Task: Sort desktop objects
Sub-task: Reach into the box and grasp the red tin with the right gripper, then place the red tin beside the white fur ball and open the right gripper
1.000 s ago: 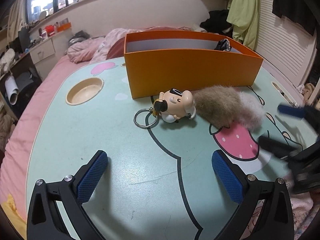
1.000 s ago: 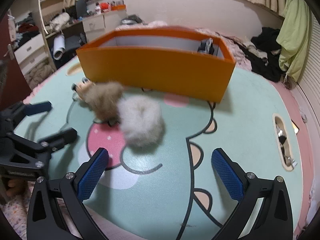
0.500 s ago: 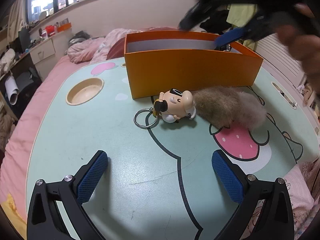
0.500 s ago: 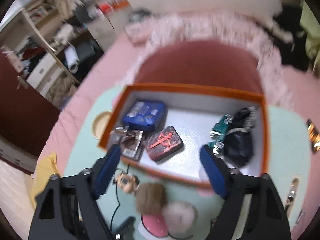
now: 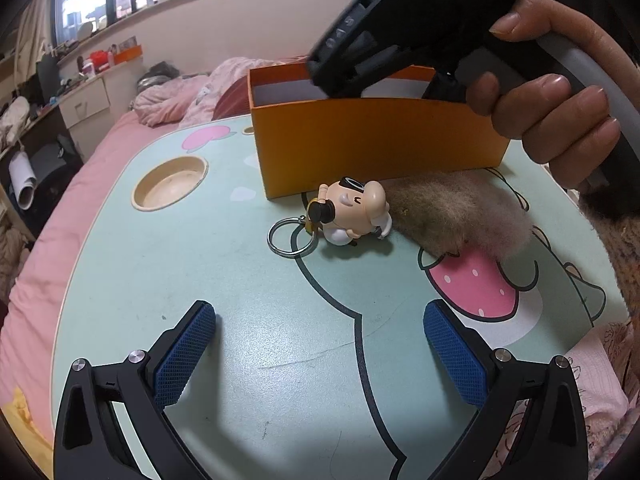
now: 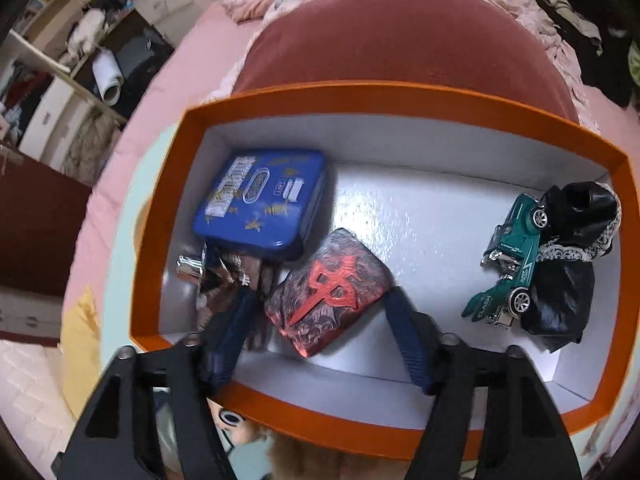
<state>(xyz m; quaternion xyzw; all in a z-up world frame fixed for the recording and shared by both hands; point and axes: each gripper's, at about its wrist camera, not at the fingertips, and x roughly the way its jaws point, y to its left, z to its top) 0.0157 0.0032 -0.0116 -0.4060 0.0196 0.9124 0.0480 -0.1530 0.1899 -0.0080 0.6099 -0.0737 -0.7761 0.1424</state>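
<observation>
Over the orange box (image 6: 400,98), right claw (image 6: 320,340) tilts down, narrowing, seemingly around nothing.

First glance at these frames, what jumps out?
The orange box fills the right wrist view, holding a blue tin at left, a red-patterned case in the middle and a green toy car at right. In front of it on the table lie a pig keychain and a furry pompom.
</observation>
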